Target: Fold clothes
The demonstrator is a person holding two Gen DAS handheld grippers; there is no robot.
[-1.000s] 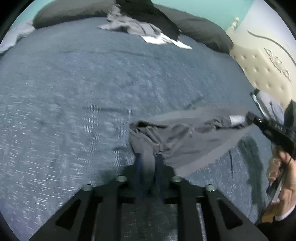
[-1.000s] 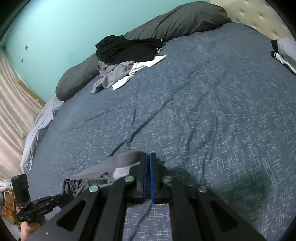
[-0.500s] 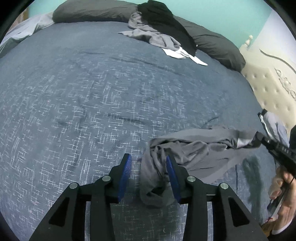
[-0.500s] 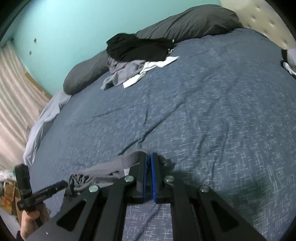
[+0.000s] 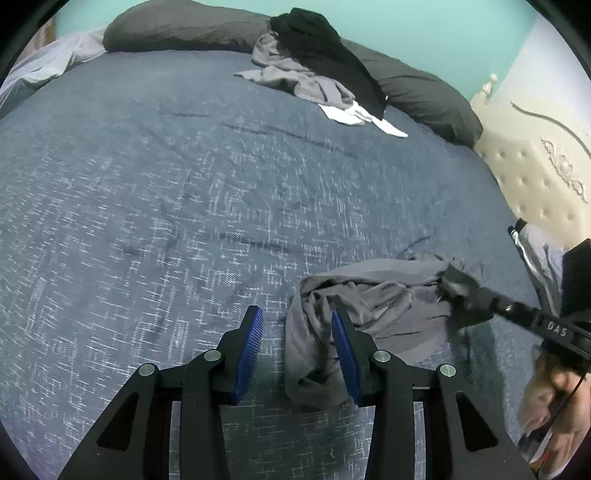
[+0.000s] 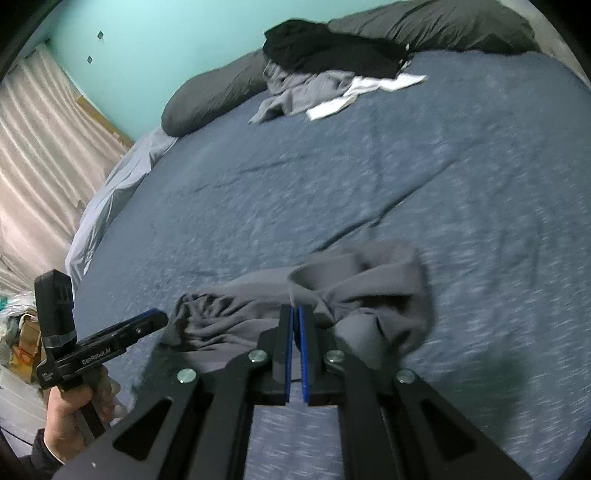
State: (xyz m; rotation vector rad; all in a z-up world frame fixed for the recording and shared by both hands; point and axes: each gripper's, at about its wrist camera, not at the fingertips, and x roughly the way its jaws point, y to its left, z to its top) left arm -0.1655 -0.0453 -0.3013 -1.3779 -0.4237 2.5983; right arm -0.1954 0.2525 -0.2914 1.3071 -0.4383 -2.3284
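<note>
A crumpled grey garment point(image 5: 384, 302) lies on the blue bedspread point(image 5: 147, 192). In the left wrist view my left gripper point(image 5: 295, 314) is open just above the bed, and a fold of the garment's near end sits between its blue pads, against the right one point(image 5: 343, 354). My right gripper point(image 5: 465, 299) comes in from the right, shut on the garment's far edge and holding it a little off the bed. In the right wrist view the right gripper point(image 6: 296, 310) pinches the grey garment point(image 6: 369, 288), which bunches around its tips. The left gripper point(image 6: 155, 319) is at the lower left, held by a hand point(image 6: 70, 410).
A pile of black, grey and white clothes point(image 5: 314, 74) rests against dark grey pillows point(image 5: 177, 26) at the back. A cream tufted headboard point(image 5: 535, 177) stands on the right, with another garment point(image 5: 532, 251) beside it. A curtain point(image 6: 37, 147) hangs past the bed's left side.
My left gripper has let go of the garment, opened and drawn back a little. The right gripper stays shut and has moved in towards the left one, bunching the cloth.
</note>
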